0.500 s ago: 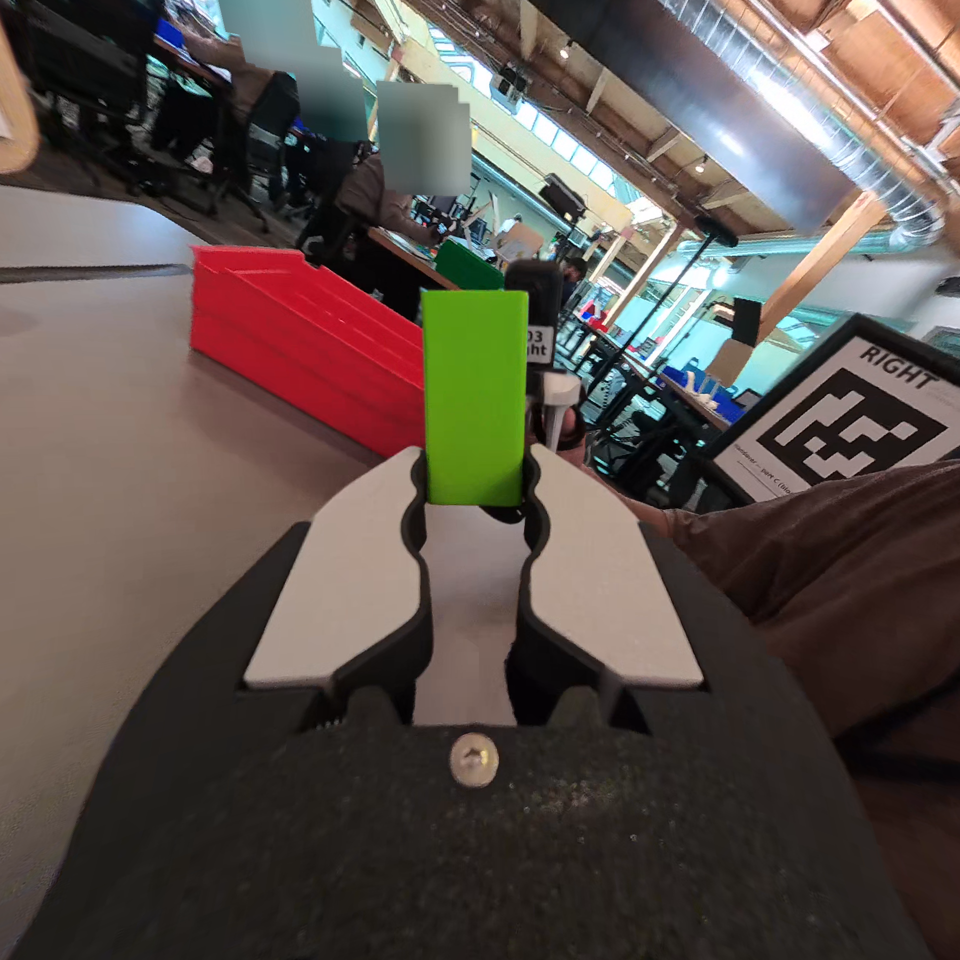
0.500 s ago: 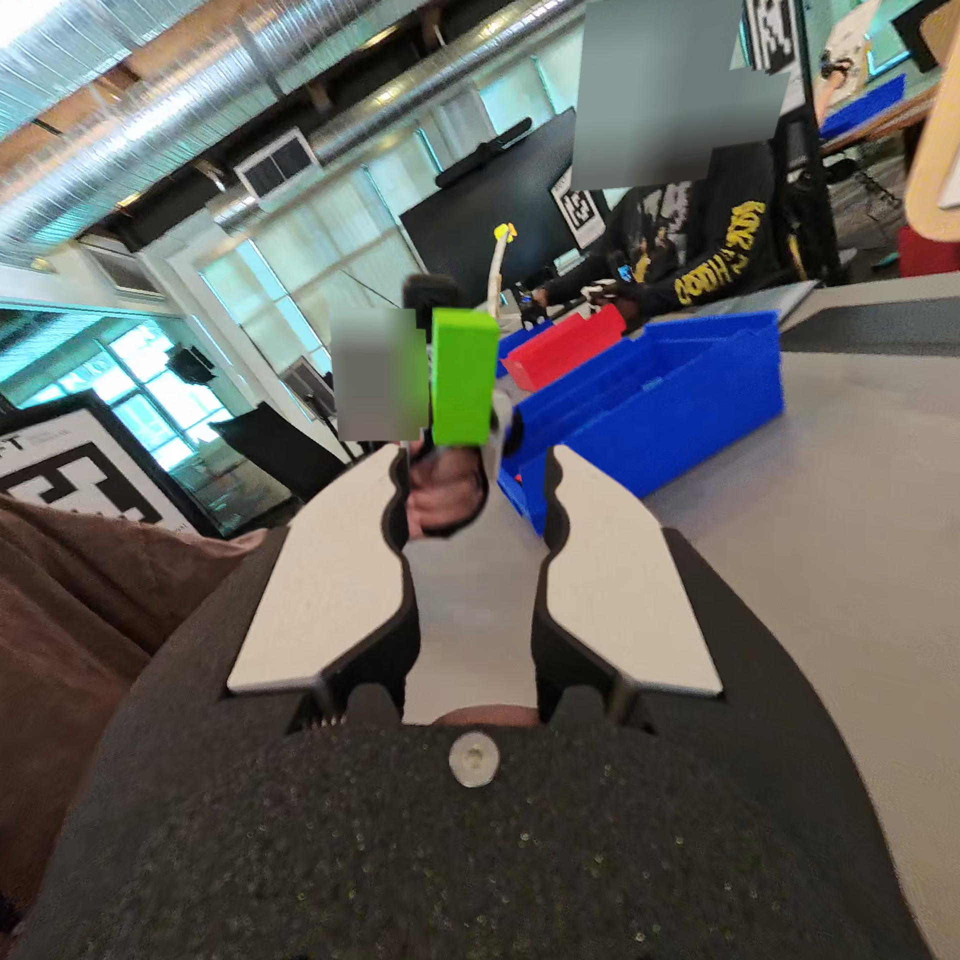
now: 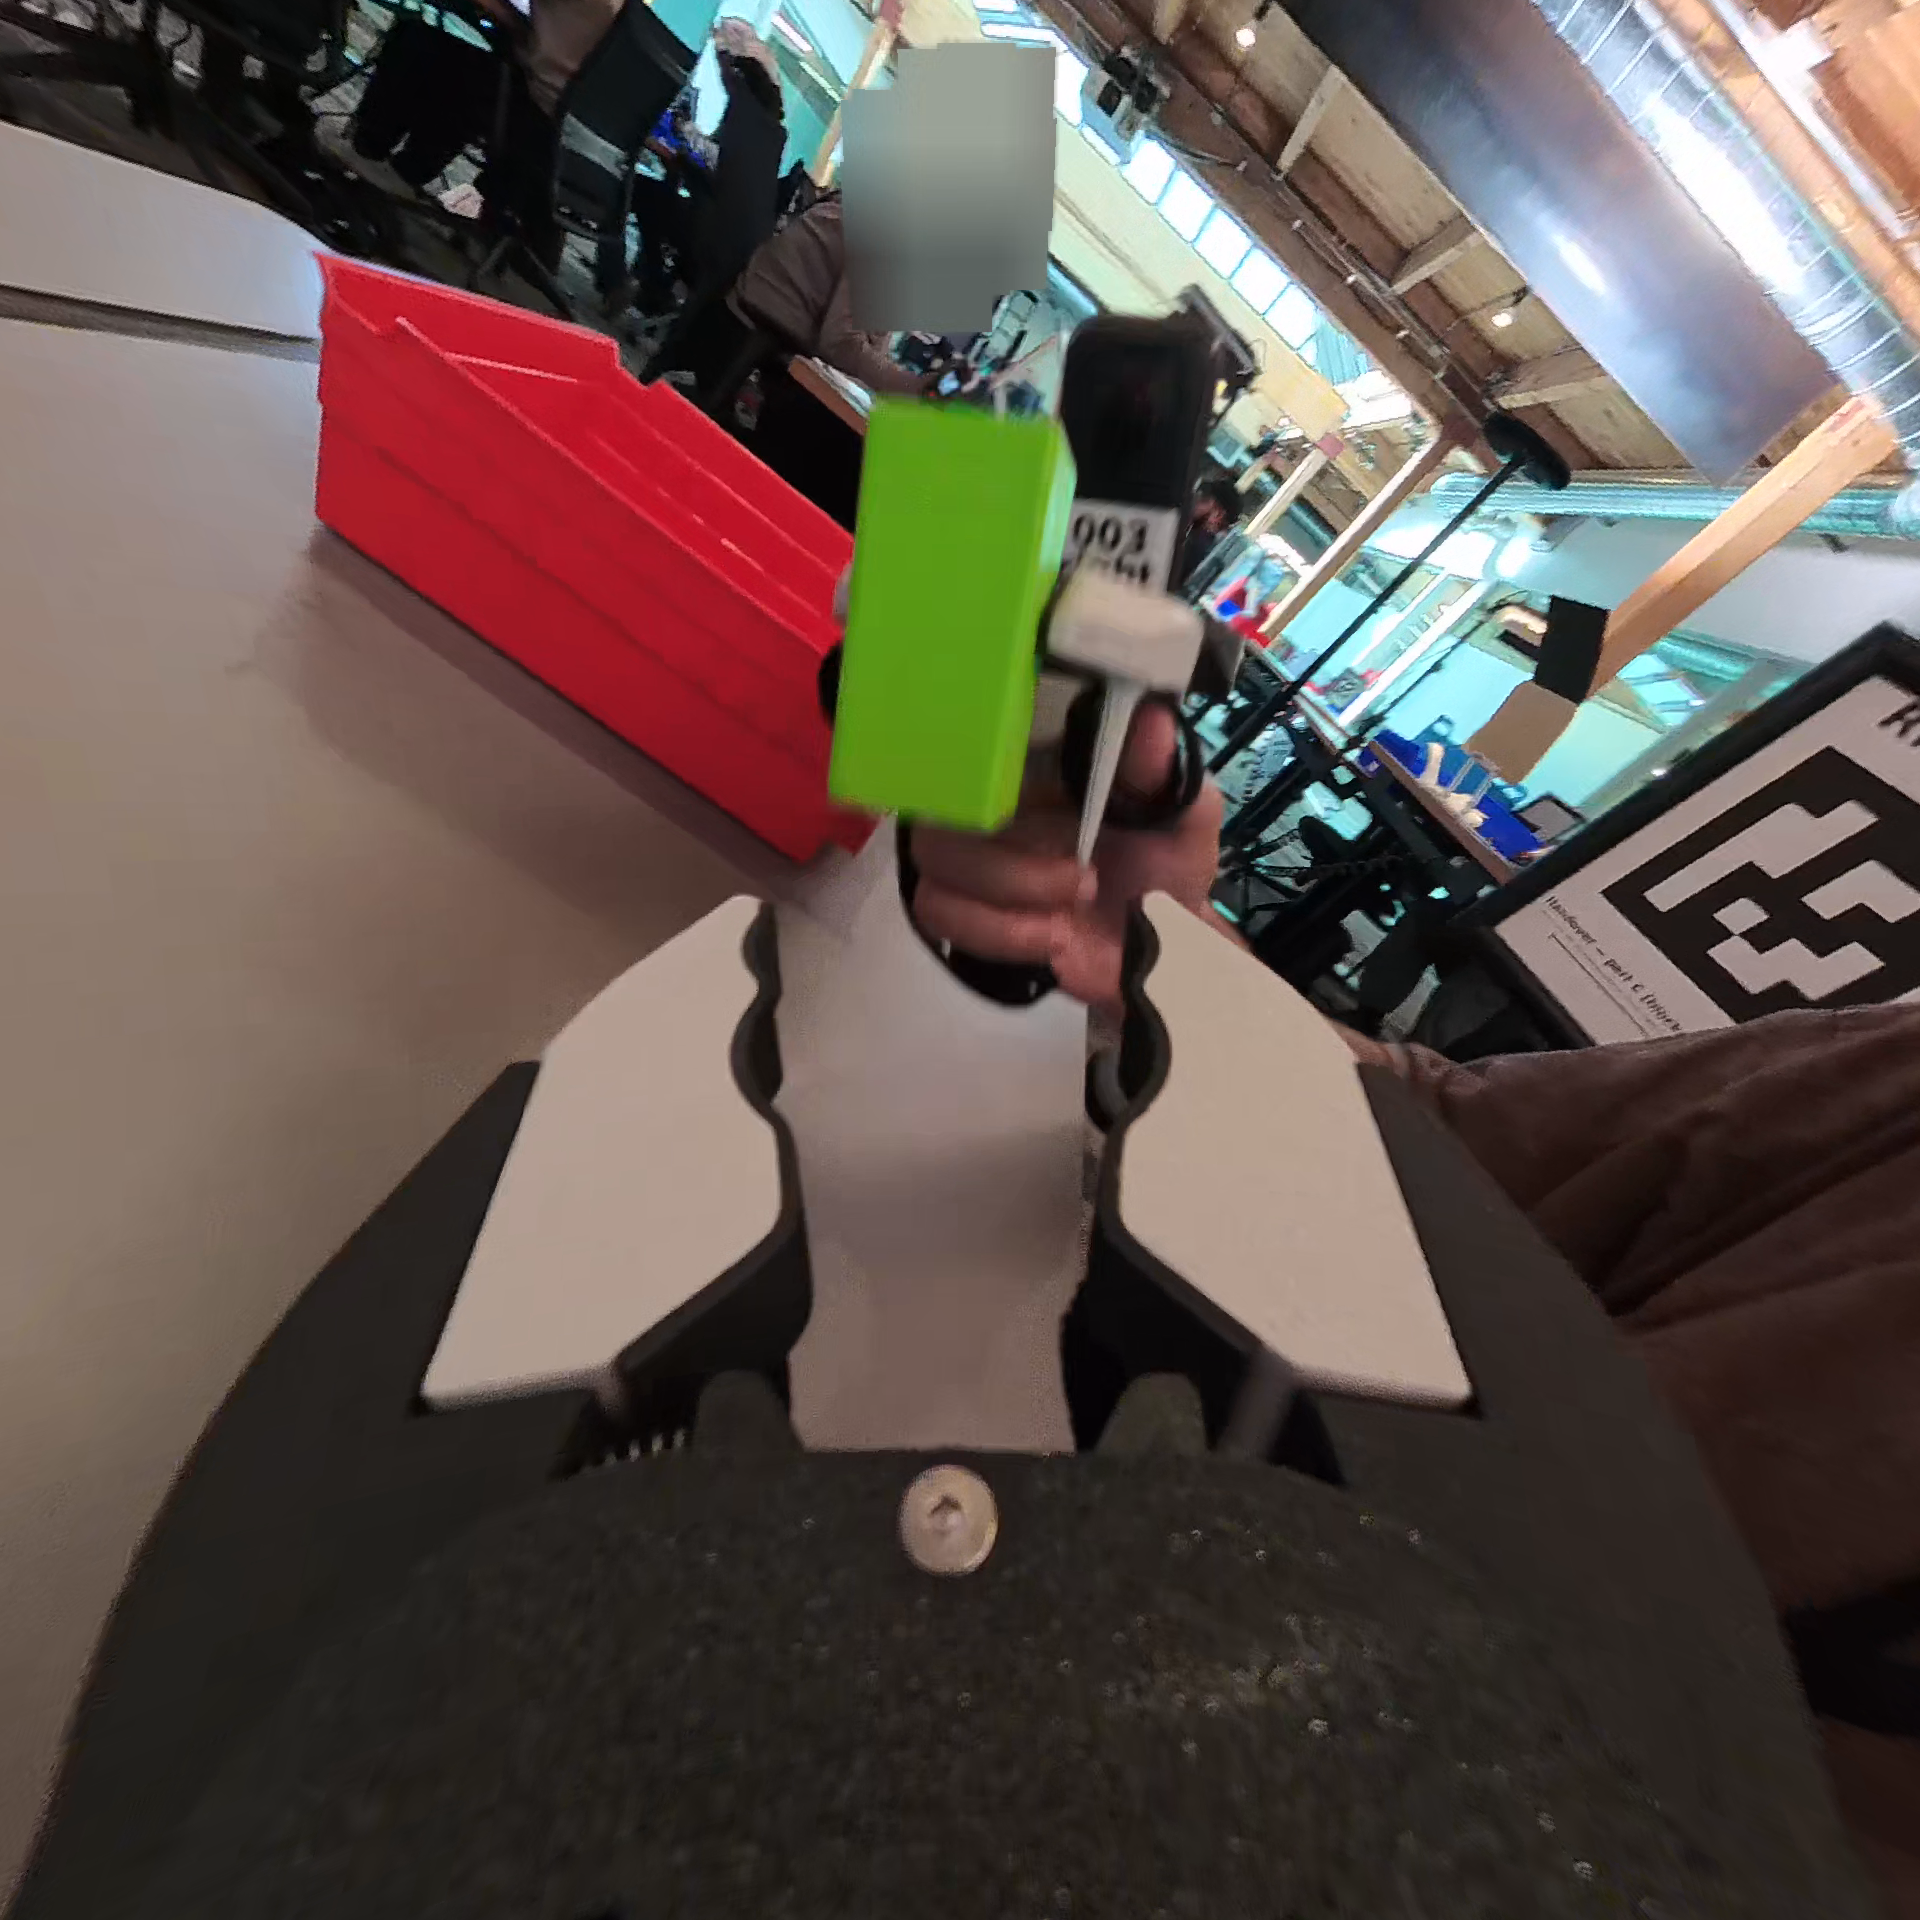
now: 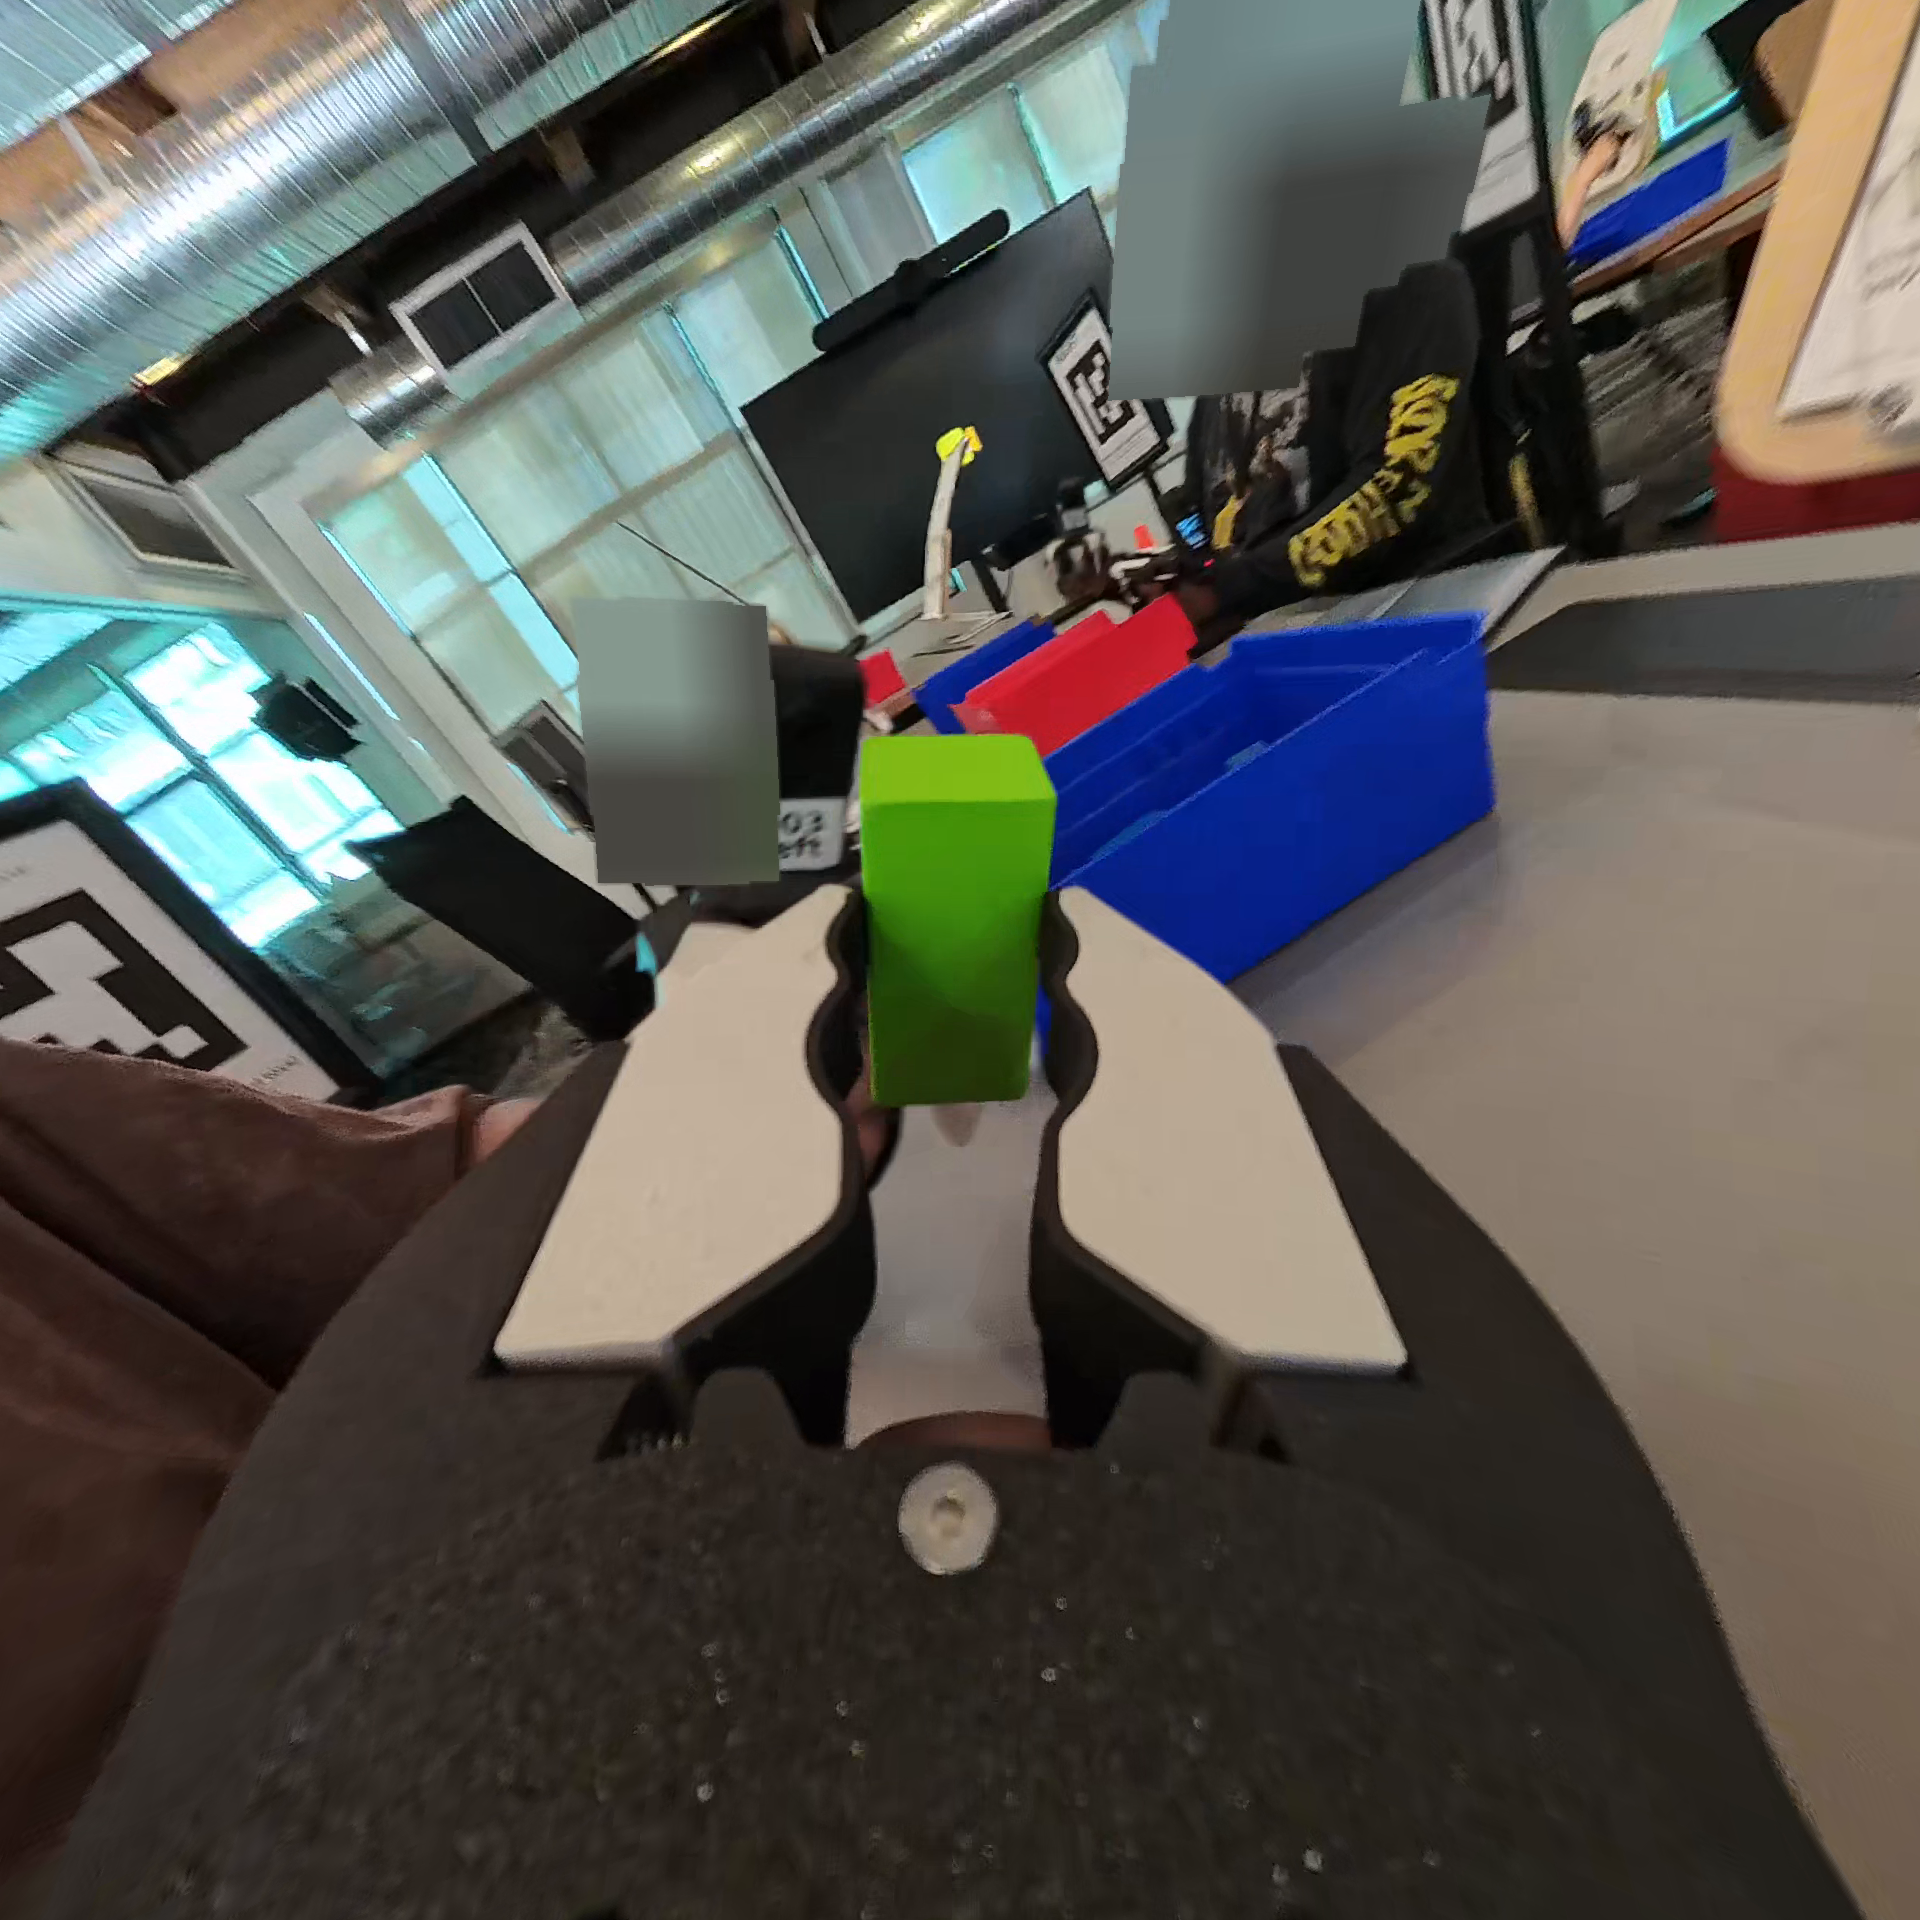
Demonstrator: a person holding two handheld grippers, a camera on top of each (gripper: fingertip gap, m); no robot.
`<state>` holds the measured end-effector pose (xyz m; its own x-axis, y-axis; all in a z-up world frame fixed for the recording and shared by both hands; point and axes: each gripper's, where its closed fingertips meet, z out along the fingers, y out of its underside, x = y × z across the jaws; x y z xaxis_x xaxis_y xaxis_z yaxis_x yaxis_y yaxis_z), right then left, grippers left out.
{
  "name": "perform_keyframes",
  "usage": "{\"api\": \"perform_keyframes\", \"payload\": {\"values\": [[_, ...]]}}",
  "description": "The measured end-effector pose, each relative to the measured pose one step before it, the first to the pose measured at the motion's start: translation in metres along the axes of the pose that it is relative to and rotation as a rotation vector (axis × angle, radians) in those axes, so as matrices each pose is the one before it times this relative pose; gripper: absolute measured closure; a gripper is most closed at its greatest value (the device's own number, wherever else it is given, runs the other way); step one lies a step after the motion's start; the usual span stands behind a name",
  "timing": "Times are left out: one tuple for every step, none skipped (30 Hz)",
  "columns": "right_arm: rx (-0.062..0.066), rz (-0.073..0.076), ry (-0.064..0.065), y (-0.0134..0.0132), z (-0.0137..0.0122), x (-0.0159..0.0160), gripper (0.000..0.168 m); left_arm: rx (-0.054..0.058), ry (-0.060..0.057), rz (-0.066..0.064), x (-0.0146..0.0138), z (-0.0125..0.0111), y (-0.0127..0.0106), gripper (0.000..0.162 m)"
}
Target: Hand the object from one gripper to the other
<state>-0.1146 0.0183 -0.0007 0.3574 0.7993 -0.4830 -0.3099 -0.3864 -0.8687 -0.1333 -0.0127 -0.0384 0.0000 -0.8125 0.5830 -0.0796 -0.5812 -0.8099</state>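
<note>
beside block (image 4: 954, 925): blue bin (image 4: 1299, 790)

green block (image 4: 951, 925) | upright | clamped between right tool (image 4: 948, 940) tips

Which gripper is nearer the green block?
Right. The right gripper grips the green block between its fingers; the left gripper is open and apart from it, the block ahead of its fingertips.

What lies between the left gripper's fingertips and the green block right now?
Nothing solid. In the left wrist view the left gripper stands open and empty, and the green block sits beyond it, clamped in the right gripper. Behind that gap show only a hand and the table.
</note>
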Motion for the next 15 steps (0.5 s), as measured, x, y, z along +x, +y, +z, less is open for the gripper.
{"api": "perform_keyframes", "payload": {"values": [[0.0018, -0.0399, 0.0252, -0.01025, -0.00812, -0.00134, 0.137, -0.0120, -0.0448, 0.0123, 0.00114, -0.00583, 0.00902, 0.099], [0.0046, -0.0392, 0.0354, -0.01372, -0.01031, -0.00001, 0.137, -0.0202, -0.0584, 0.0099, -0.00090, -0.00586, 0.01225, 0.100], [0.0125, -0.0390, 0.0451, -0.01714, -0.01272, 0.00142, 0.137, -0.0188, -0.0501, 0.0057, -0.00035, -0.00562, 0.01417, 0.101], [0.0134, -0.0391, 0.0582, -0.01891, -0.01475, 0.00394, 0.137, -0.0164, -0.0251, 0.0045, 0.00297, -0.00511, 0.01479, 0.101], [0.0027, -0.0377, 0.0708, -0.01813, -0.01567, 0.00722, 0.137, -0.0201, -0.0168, 0.0059, 0.00381, -0.00443, 0.01501, 0.102], [-0.0208, -0.0280, 0.0764, -0.01433, -0.01557, 0.01045, 0.137, -0.0205, -0.0280, 0.0081, 0.00175, -0.00378, 0.01422, 0.104], [-0.0471, -0.0181, 0.0766, -0.00889, -0.01484, 0.01271, 0.137, -0.0170, -0.0326, 0.0100, 0.00046, -0.00324, 0.01269, 0.105], [-0.0538, -0.0137, 0.0975, -0.00489, -0.01455, 0.01764, 0.137, -0.0126, -0.0236, 0.0095, 0.00064, -0.00240, 0.01069, 0.106], [-0.0538, -0.0115, 0.1251, -0.00116, -0.01347, 0.02398, 0.137, -0.0070, -0.0115, 0.0039, 0.00117, -0.00155, 0.00806, 0.107], [-0.0801, -0.0156, 0.1253, 0.00528, -0.00998, 0.02682, 0.137, -0.0074, 0.0004, -0.0009, 0.00174, -0.00051, 0.00556, 0.108], [-0.0993, -0.0094, 0.1038, 0.01102, -0.00502, 0.02591, 0.137, -0.0133, 0.0080, -0.0035, 0.00174, 0.00054, 0.00393, 0.107], [-0.1037, 0.0210, 0.0850, 0.01469, 0.00003, 0.02454, 0.136, -0.0142, 0.0114, -0.0064, 0.00131, 0.00103, 0.00205, 0.107], [-0.1188, 0.0390, 0.0681, 0.01855, 0.00456, 0.02211, 0.136, -0.0067, 0.0128, -0.0074, 0.00100, 0.00069, 0.00011, 0.107], [-0.1294, 0.0308, 0.0627, 0.02074, 0.00842, 0.02001, 0.136, -0.0029, 0.0143, -0.0063, 0.00081, 0.00034, -0.00057, 0.107], [-0.1107, 0.0043, 0.0571, 0.01812, 0.01175, 0.01712, 0.136, -0.0074, 0.0129, -0.0048, 0.00047, 0.00019, 0.00027, 0.107]]}}
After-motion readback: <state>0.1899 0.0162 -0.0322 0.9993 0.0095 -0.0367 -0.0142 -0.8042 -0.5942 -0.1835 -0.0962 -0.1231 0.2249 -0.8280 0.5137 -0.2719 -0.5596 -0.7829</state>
